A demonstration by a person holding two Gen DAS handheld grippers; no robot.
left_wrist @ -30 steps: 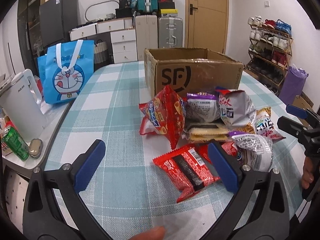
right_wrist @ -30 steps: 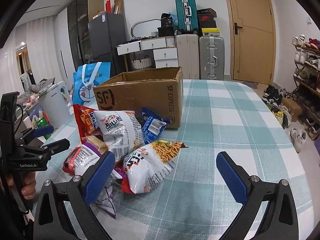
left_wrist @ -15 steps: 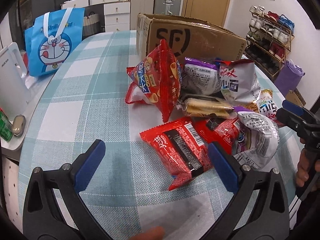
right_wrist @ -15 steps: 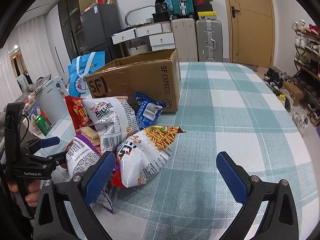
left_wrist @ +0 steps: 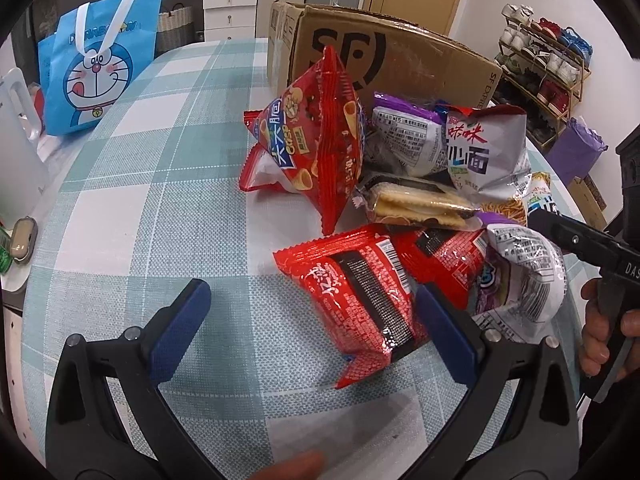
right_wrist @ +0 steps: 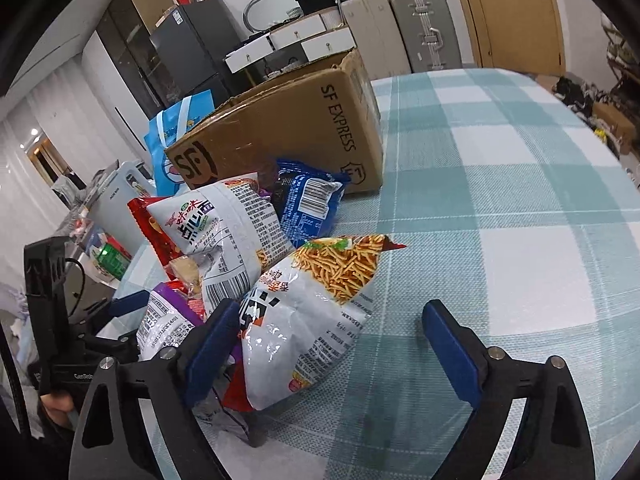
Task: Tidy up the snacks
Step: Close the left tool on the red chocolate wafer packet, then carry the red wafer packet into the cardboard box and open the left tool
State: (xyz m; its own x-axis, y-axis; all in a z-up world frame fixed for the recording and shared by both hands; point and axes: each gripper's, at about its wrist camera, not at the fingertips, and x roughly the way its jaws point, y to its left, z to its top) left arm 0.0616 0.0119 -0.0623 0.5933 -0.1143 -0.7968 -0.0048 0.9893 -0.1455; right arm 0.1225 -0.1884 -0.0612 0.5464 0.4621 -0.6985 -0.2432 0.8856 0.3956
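Red noodle packet now sits just ahead of my wide-open, empty left gripper; I've closed in, so pickup looks next.

A lived-in home: shoe rack, suitcases, drawers, fridge, checked dining table.

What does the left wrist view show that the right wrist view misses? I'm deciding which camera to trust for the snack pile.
Only the left wrist view shows the flat red packet between the open left gripper jaws. Only the right shows the blue packet by the box and the noodle-snack bag between the open right gripper jaws. Both show the cardboard box and the white bag.
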